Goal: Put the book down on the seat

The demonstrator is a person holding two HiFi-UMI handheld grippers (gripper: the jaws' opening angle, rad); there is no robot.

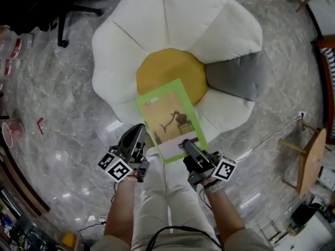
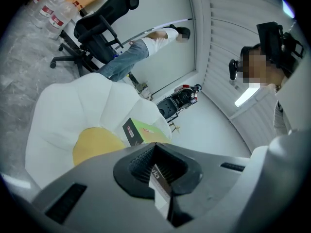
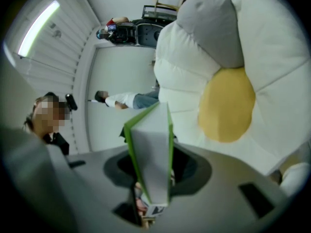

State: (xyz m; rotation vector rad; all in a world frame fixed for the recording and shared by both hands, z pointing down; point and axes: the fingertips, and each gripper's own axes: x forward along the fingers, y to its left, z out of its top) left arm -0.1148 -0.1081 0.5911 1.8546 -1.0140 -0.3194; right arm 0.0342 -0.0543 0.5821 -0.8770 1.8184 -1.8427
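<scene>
A green-edged book (image 1: pixel 171 120) hangs flat over the front of the flower-shaped seat (image 1: pixel 157 30), partly above its yellow centre (image 1: pixel 170 69). My left gripper (image 1: pixel 142 136) is shut on the book's left edge near its lower corner. My right gripper (image 1: pixel 187 144) is shut on the lower right corner. In the left gripper view the book (image 2: pixel 142 131) runs out from the left gripper (image 2: pixel 158 173) toward the yellow centre (image 2: pixel 95 147). In the right gripper view the book (image 3: pixel 151 144) stands edge-on in the right gripper (image 3: pixel 150 188), with the seat (image 3: pixel 272 57) to the right.
One petal of the seat is grey (image 1: pixel 235 75). A black office chair (image 1: pixel 65 12) stands at the back left on the marble floor. A wooden stool (image 1: pixel 309 156) and a white cable (image 1: pixel 268 136) lie to the right. Another person (image 2: pixel 141 47) and a scooter (image 2: pixel 177 98) are farther off.
</scene>
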